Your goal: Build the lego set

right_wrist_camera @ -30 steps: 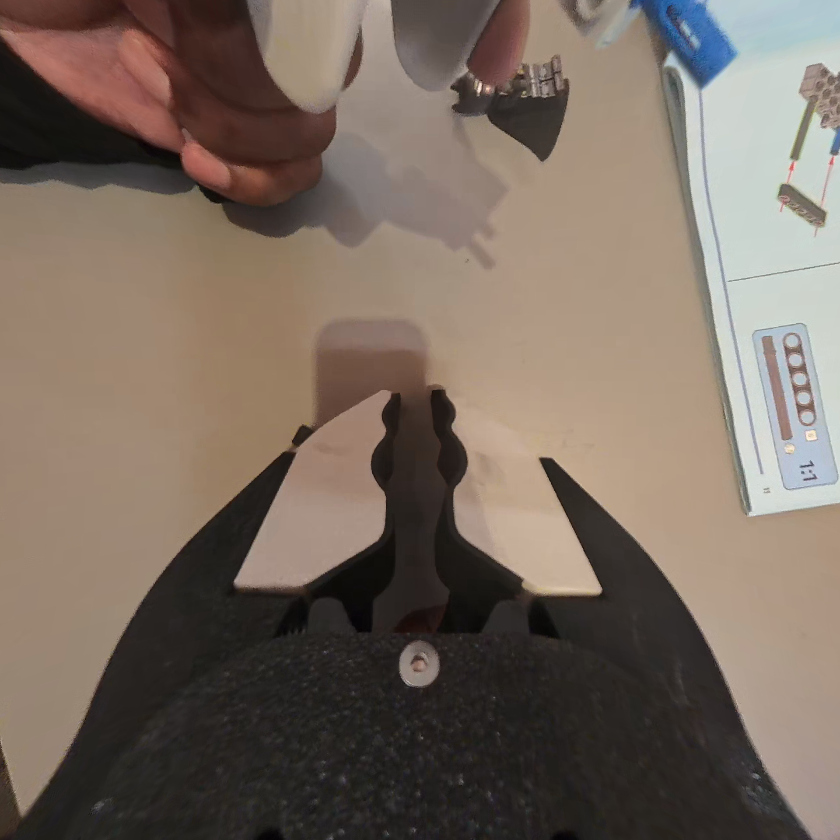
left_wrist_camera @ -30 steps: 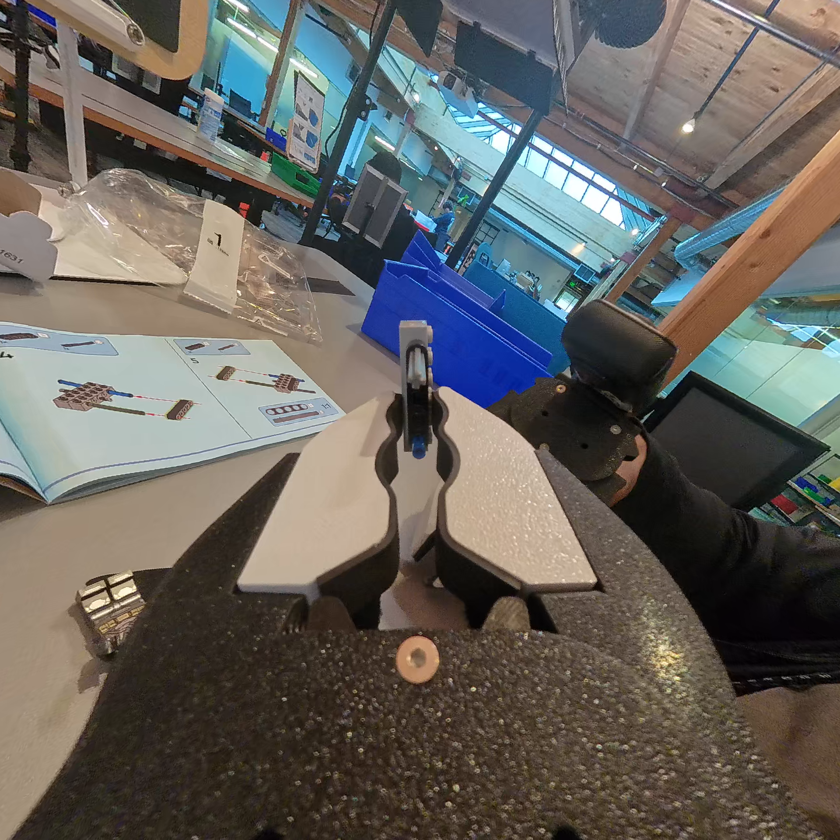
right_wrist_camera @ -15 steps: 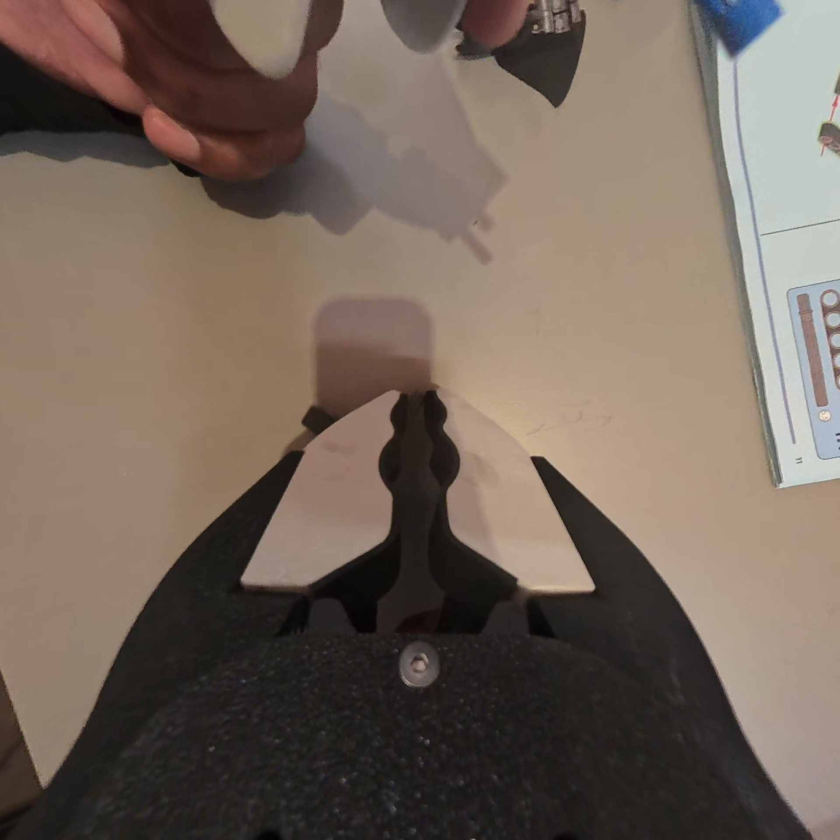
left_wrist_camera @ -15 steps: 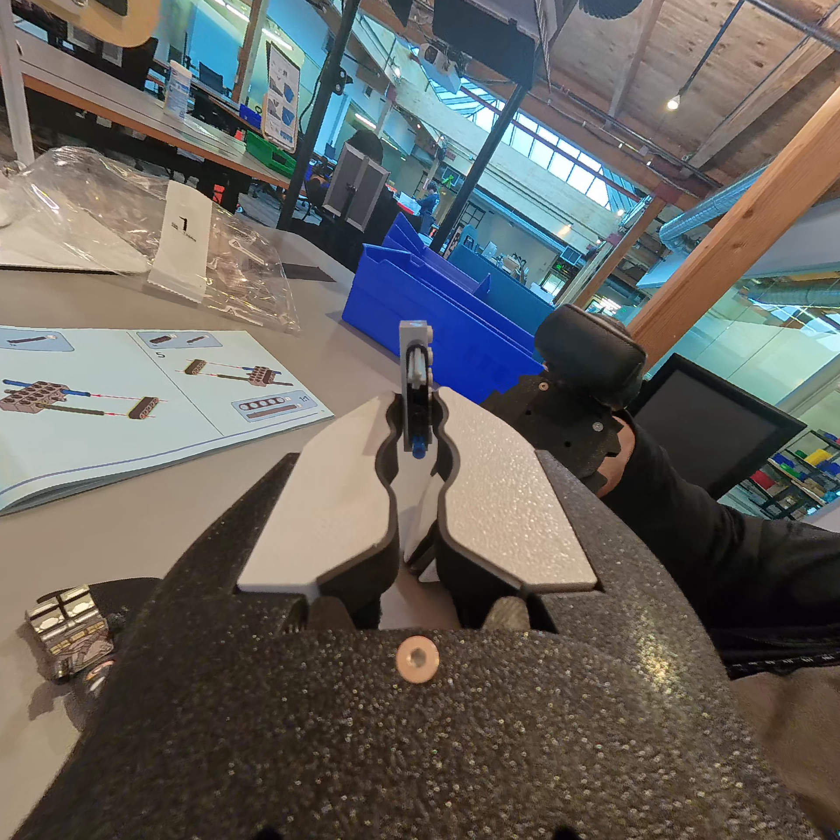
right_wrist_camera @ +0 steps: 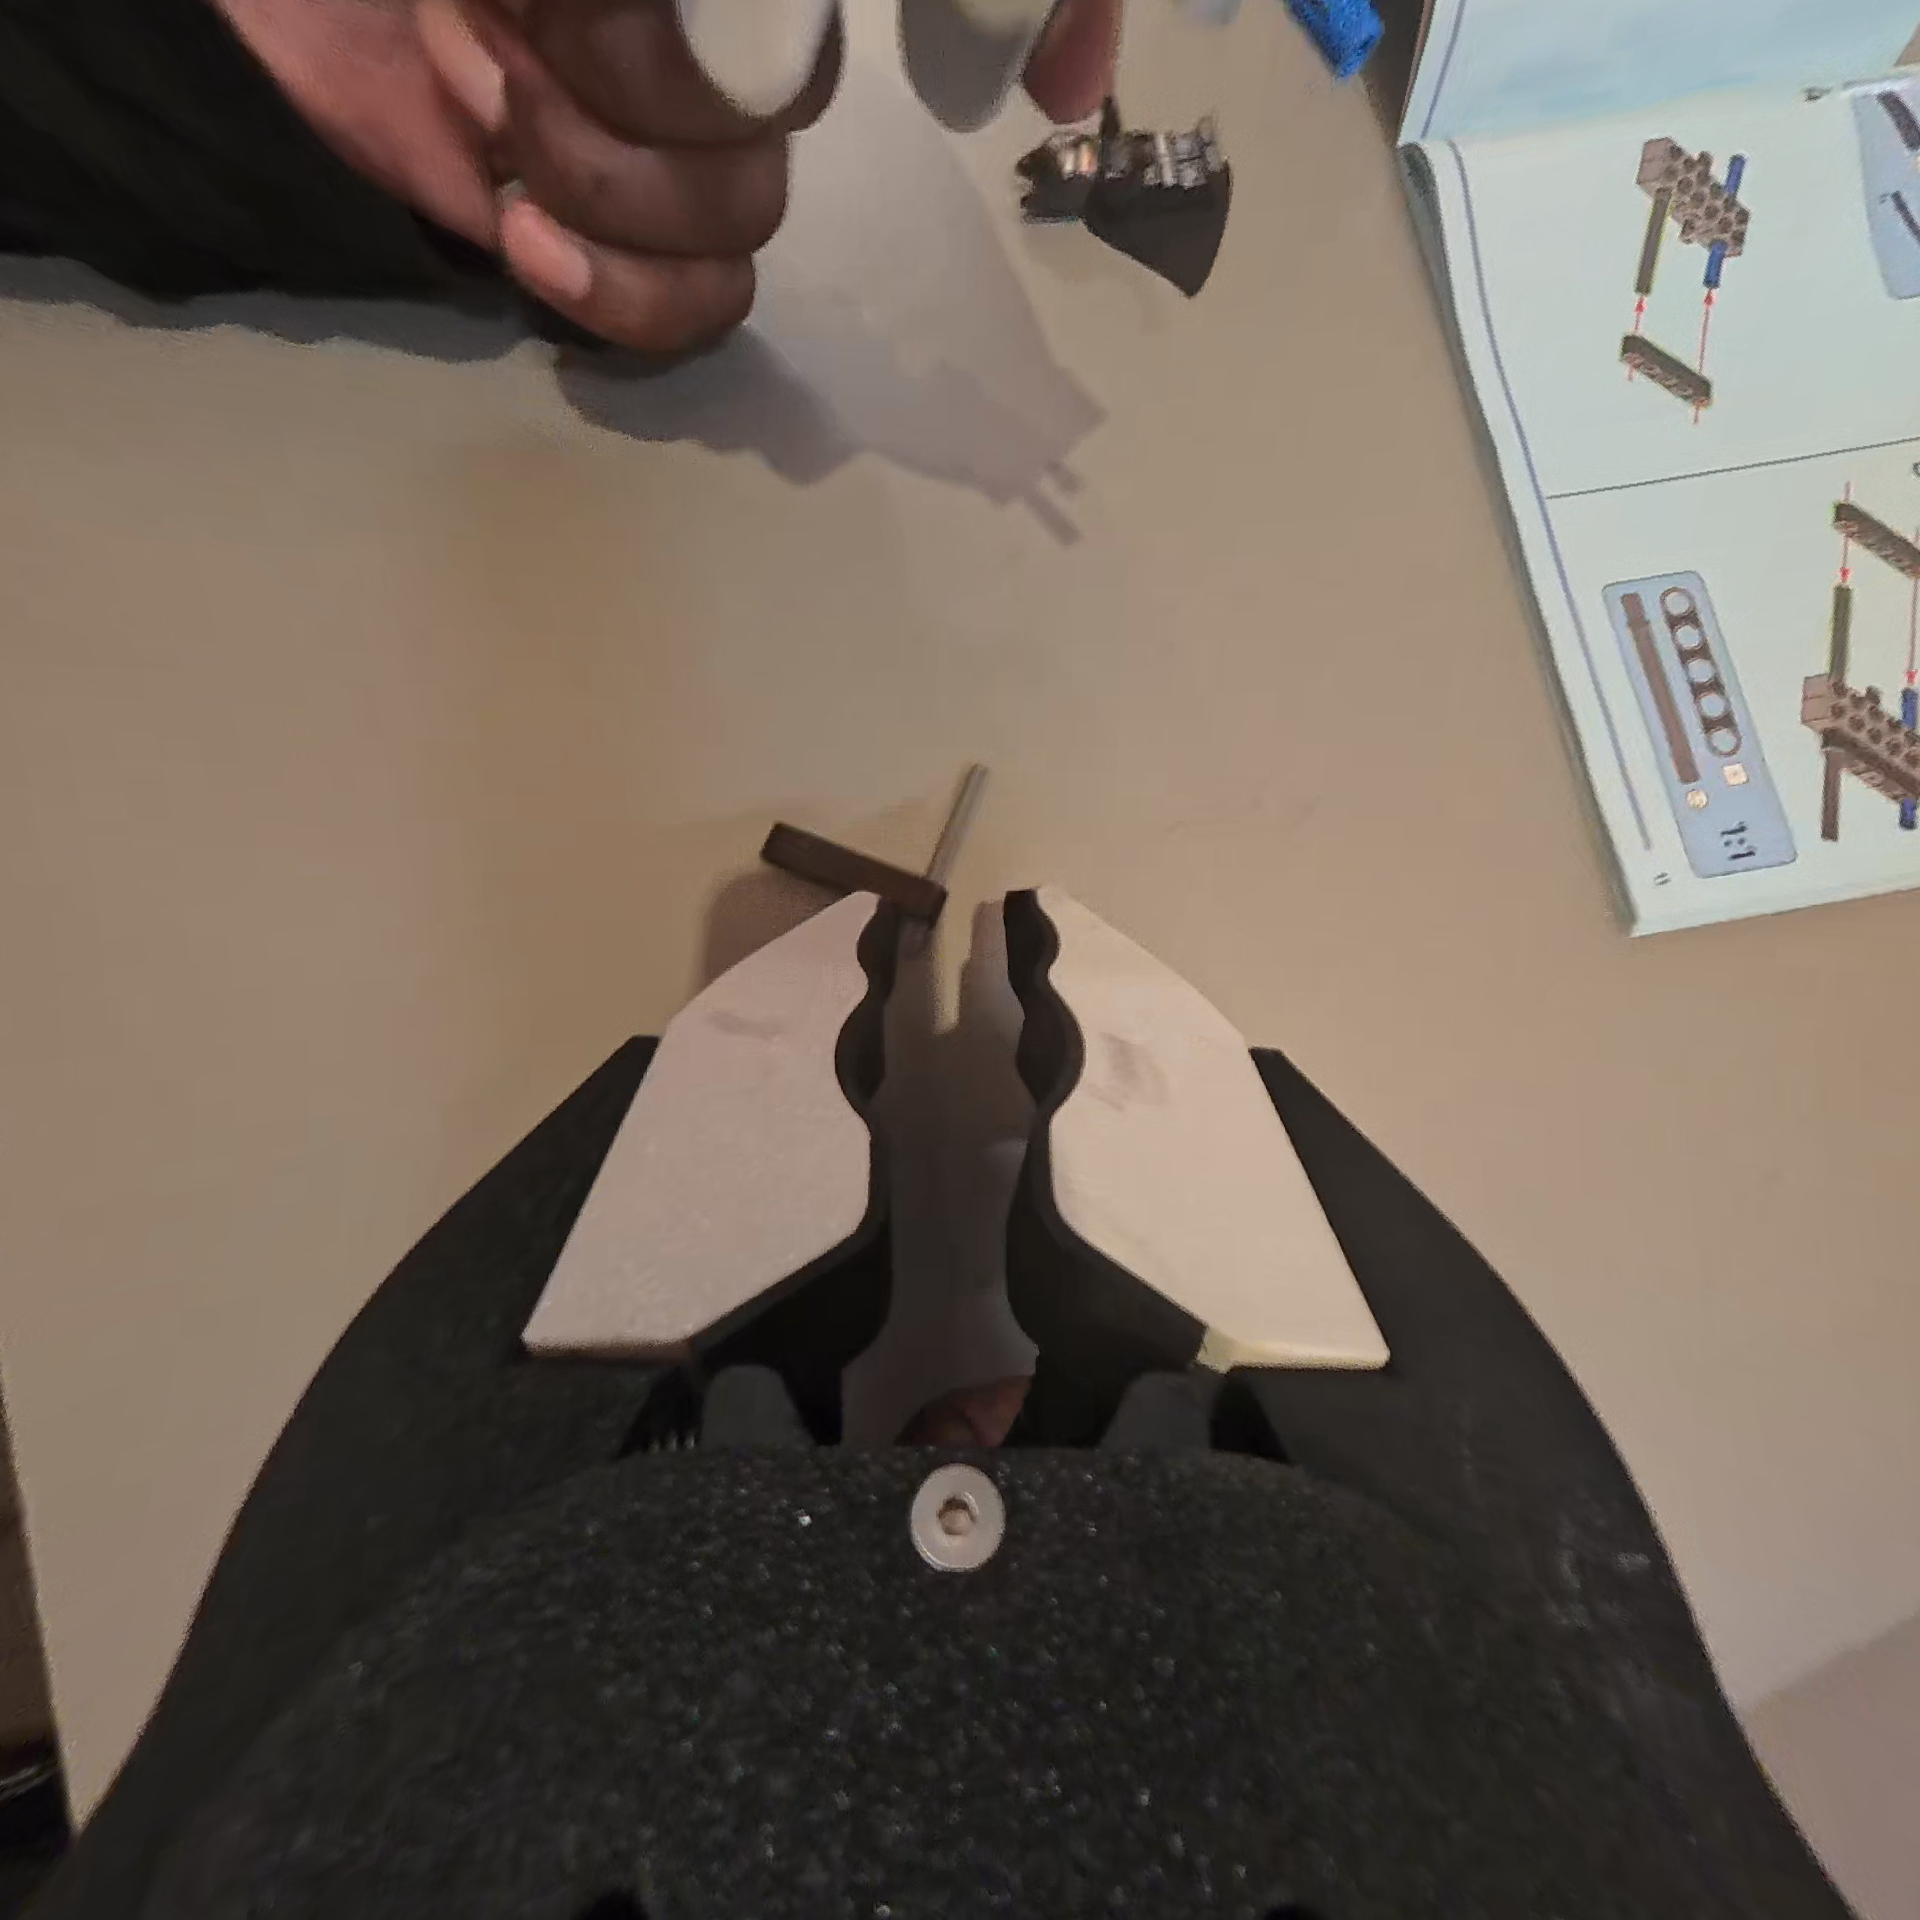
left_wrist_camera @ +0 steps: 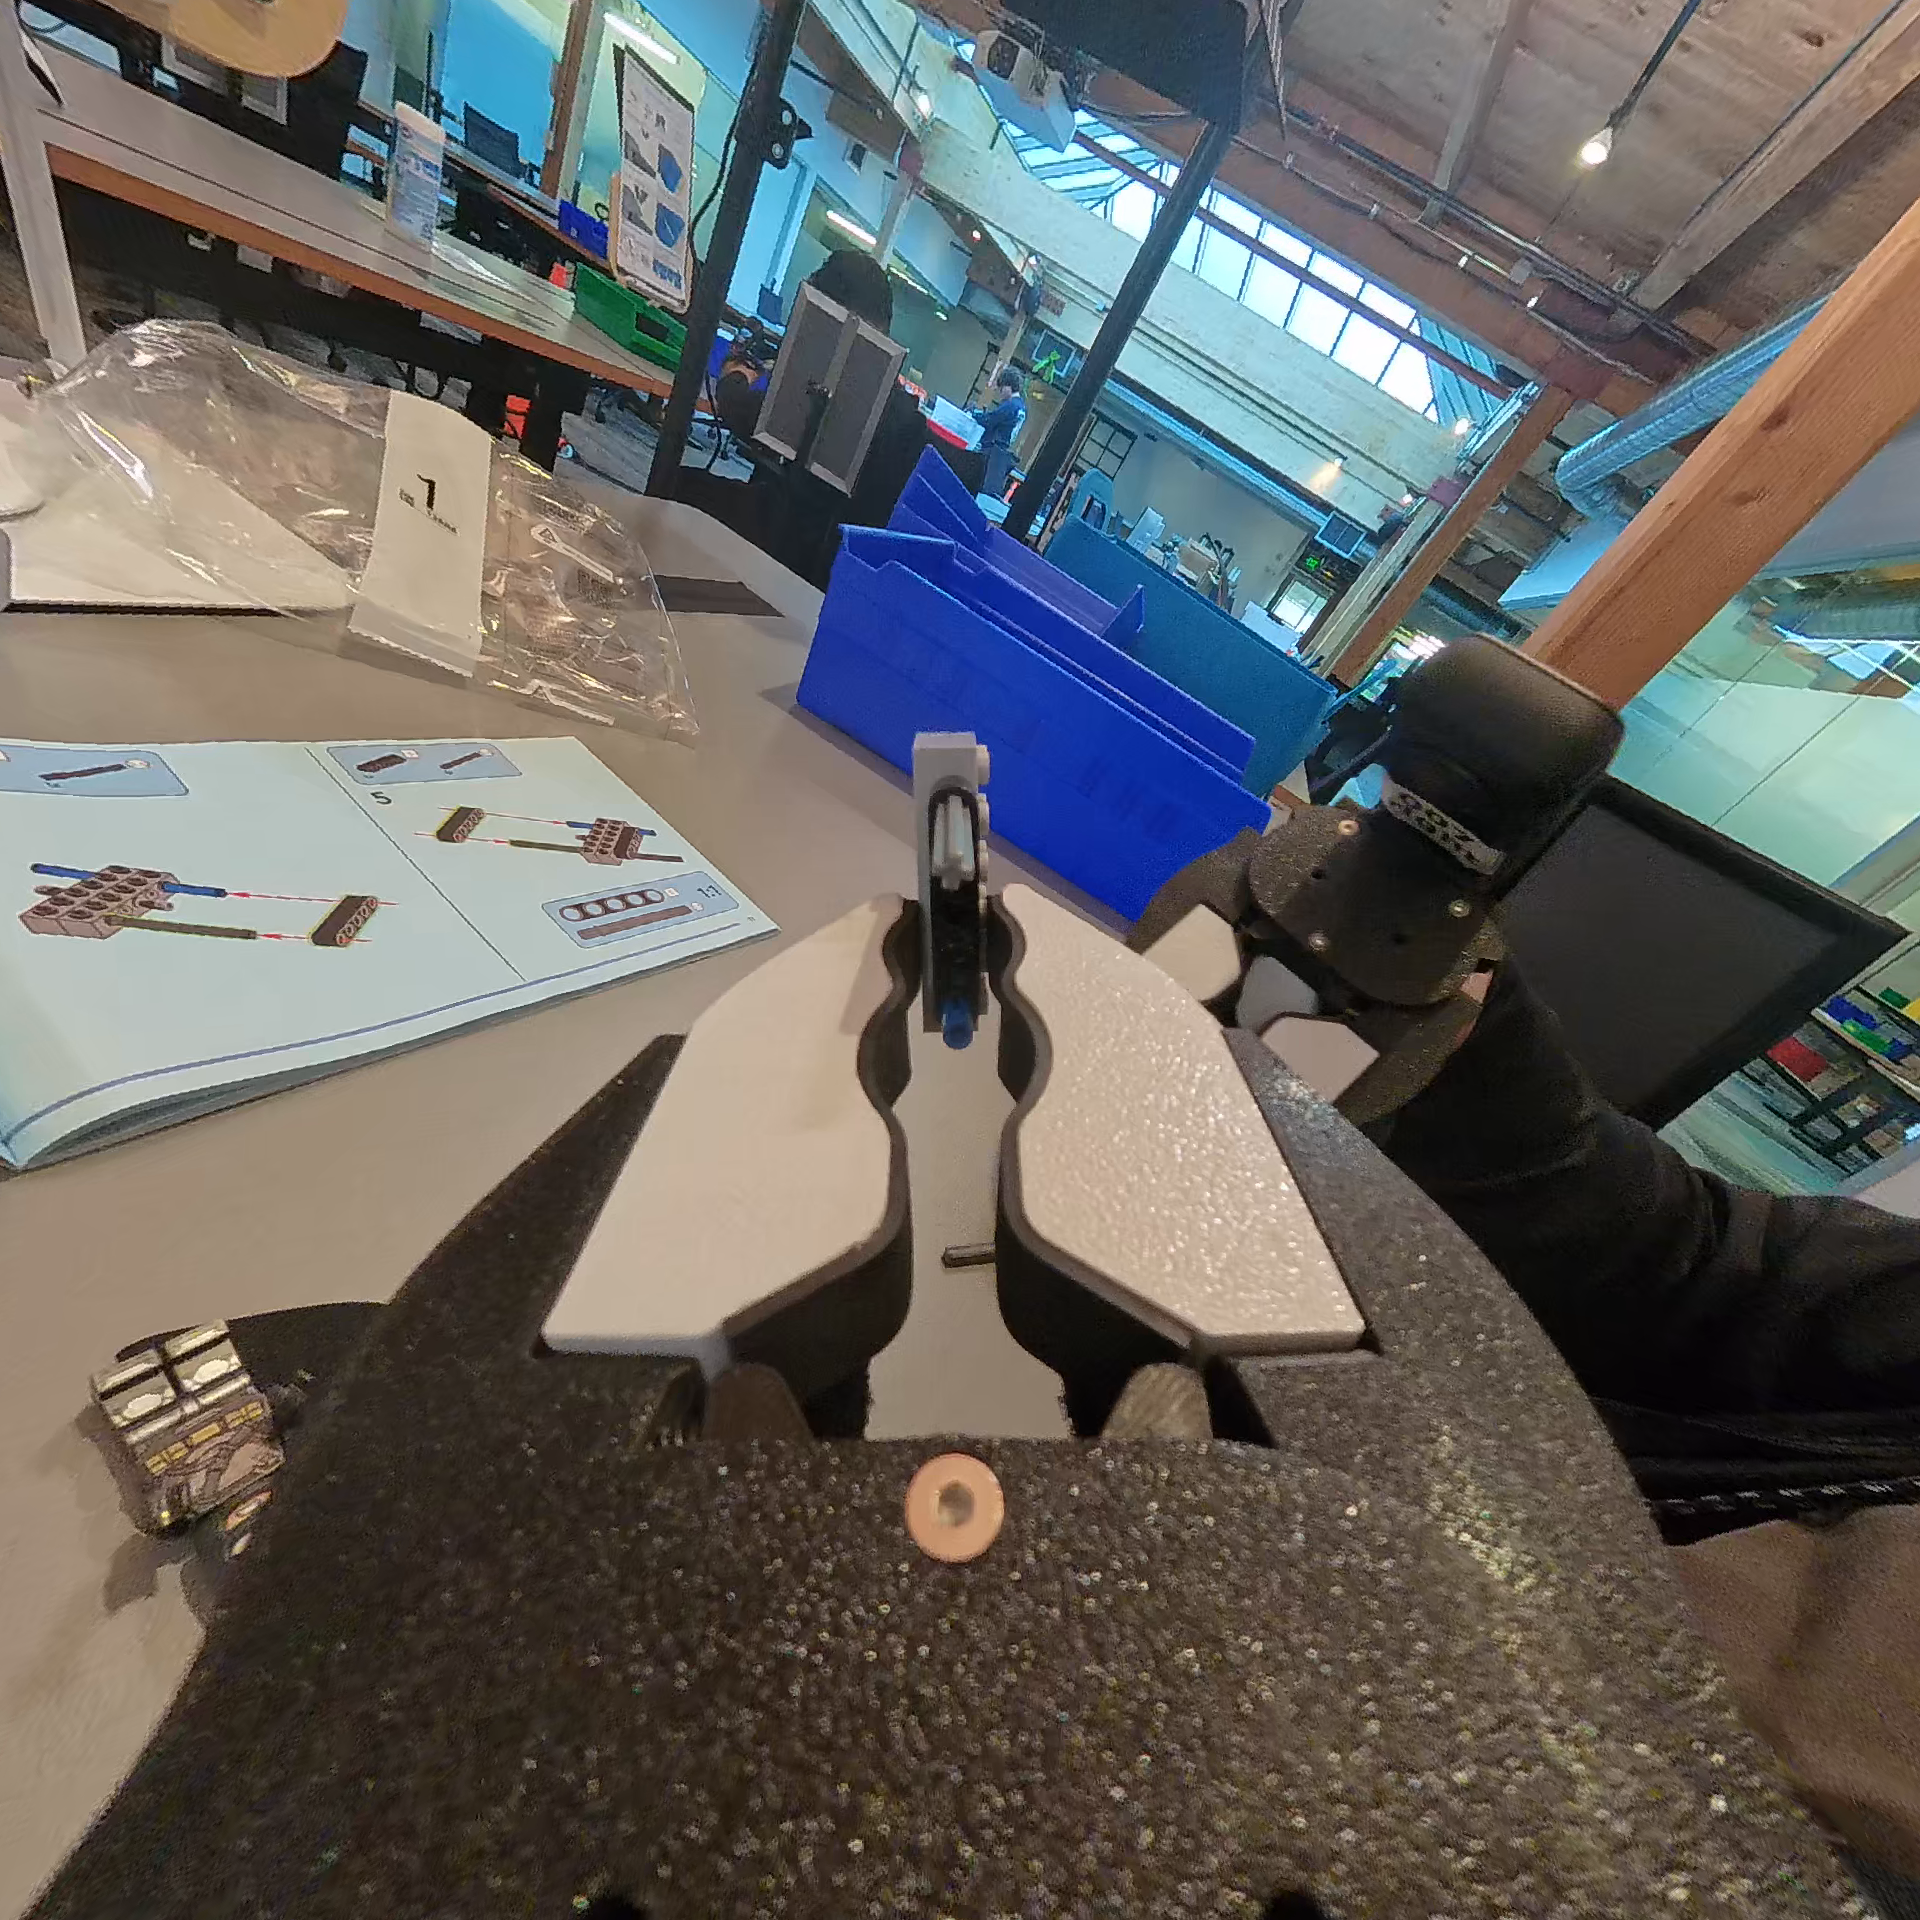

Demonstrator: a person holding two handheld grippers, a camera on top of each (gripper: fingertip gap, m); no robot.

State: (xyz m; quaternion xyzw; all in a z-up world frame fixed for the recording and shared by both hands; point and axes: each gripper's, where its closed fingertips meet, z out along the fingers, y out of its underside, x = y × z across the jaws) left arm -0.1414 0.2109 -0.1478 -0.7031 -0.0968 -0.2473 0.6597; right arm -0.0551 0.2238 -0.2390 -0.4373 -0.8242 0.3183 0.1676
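My left gripper (left_wrist_camera: 951, 920) is shut on a small grey brick assembly (left_wrist_camera: 945, 821) with a black part and a blue pin at its lower end. It holds the assembly upright above the grey table (left_wrist_camera: 260, 1226). In the right wrist view the left gripper is blurred at the top (right_wrist_camera: 862, 62), held by a hand (right_wrist_camera: 623, 208). My right gripper (right_wrist_camera: 940, 904) points down at the table with its jaws apart. A dark brown beam (right_wrist_camera: 847, 868) lies against its left fingertip (right_wrist_camera: 831, 935), and a thin grey axle (right_wrist_camera: 961, 831) lies beside the beam. The right pad touches neither. The right gripper also shows in the left wrist view (left_wrist_camera: 1247, 987).
An open instruction booklet (left_wrist_camera: 312, 914) lies to the left, and it also shows in the right wrist view (right_wrist_camera: 1714, 520). A blue bin (left_wrist_camera: 1039, 707) stands behind, next to a clear plastic bag (left_wrist_camera: 312, 499). A small dark printed block (left_wrist_camera: 187, 1444) sits near the left gripper and also shows in the right wrist view (right_wrist_camera: 1132, 177). The gap from one gripper's tips to the other's is roughly 12 cm.
My right jaws narrowed almost shut, then opened wider; the dark beam and grey axle, unseen before, now show at its tips. My left gripper keeps its hold and has shifted slightly.
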